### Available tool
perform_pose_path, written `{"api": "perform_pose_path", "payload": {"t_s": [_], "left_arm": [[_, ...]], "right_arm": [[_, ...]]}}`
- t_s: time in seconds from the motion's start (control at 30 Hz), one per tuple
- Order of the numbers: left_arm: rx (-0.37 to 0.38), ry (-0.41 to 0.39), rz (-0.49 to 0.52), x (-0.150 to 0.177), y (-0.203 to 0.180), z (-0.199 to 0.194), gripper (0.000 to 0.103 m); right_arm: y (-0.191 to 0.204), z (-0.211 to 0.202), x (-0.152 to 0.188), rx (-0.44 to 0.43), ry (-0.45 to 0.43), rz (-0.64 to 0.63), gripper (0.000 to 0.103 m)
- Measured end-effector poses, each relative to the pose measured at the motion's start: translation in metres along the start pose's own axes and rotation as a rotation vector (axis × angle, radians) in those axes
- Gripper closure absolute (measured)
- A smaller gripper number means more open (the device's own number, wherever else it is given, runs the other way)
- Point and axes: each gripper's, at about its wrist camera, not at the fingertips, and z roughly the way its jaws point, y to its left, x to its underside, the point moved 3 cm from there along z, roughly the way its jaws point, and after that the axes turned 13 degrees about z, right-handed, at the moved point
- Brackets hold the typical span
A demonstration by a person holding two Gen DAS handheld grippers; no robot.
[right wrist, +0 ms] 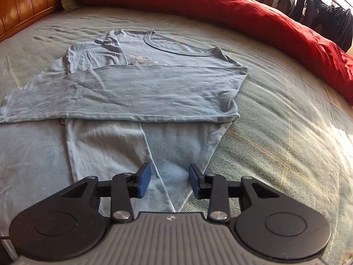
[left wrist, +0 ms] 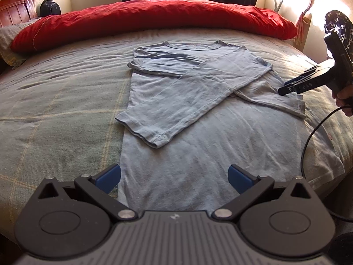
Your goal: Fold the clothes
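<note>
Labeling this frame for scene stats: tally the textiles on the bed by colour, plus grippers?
Light blue long-sleeve shirt: 1
Red duvet: 1
Grey-green plaid bedspread: 1
Grippers: 2, left gripper and right gripper, both open
Total: 5

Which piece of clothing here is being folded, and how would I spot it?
Start at the wide bed under its grey-green checked cover, with a long red duvet roll along the far side. In the middle lies a pale blue long-sleeved cotton shirt, the only garment on the bed, with its sleeves crossed over its chest.
</note>
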Motion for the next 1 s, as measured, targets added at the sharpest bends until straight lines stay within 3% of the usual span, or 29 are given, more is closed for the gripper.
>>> {"api": "perform_pose_path", "payload": {"t_s": [0.13,0.23,0.4,0.53,0.63,0.7,0.8,0.9,1.0], "left_arm": [[0.002,-0.001,0.01,-0.001,-0.003,-0.001,0.001],[0.003,-0.002,0.017,-0.002,-0.006,-0.001,0.001],[0.007,-0.006,0.022,-0.002,-0.009,-0.004,0.001],[0.008,-0.004,0.016,0.001,-0.007,-0.007,0.001],[0.003,-0.006,0.02,-0.001,-0.007,-0.009,0.001],[0.002,-0.009,0.029,-0.004,-0.009,-0.009,0.001],[0.0,-0.015,0.063,-0.011,-0.014,-0.012,0.001],[-0.003,-0.025,0.076,-0.014,-0.016,-0.016,0.001],[0.01,-0.021,0.067,-0.011,-0.015,-0.017,0.001]], "right_arm": [[-0.009,-0.023,0.0,-0.011,-0.052,0.048,0.062],[0.004,-0.038,0.003,-0.103,-0.079,0.048,0.062],[0.029,-0.021,0.035,-0.085,0.05,-0.048,0.062],[0.019,-0.039,0.049,-0.098,0.076,0.032,0.061],[0.026,-0.055,0.042,-0.084,0.029,0.006,0.061],[0.034,-0.058,0.026,-0.12,-0.021,0.004,0.06],[0.051,-0.039,-0.002,-0.129,-0.069,-0.012,0.06],[0.054,-0.007,-0.017,-0.153,-0.051,0.038,0.06],[0.042,0.012,-0.008,-0.139,-0.009,0.098,0.06]]}}
